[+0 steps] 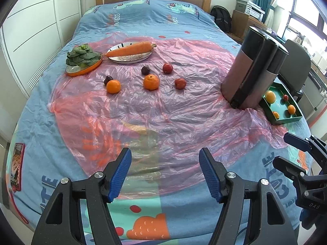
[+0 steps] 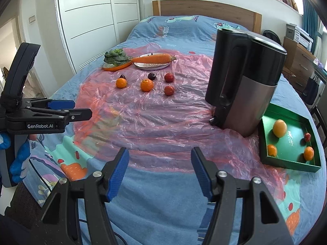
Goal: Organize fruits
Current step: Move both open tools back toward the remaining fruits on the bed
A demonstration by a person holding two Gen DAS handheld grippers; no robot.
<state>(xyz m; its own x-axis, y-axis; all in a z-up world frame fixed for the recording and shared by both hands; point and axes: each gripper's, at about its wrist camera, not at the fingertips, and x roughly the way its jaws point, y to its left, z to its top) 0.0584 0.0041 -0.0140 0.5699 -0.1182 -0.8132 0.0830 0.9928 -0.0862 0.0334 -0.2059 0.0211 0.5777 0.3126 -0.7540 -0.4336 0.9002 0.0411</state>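
Both sets of tongs are held apart and empty above the bedspread: the left gripper and the right gripper. Beyond them, on the pink plastic sheet, two oranges and several plums are laid loose. Four more fruits are kept in the green tray, just beside the kettle.

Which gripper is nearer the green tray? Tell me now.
Right. The right gripper hangs open over the bed's near edge, with the green tray close to its right. The left gripper sits farther left, also open, beyond the right one from the tray.
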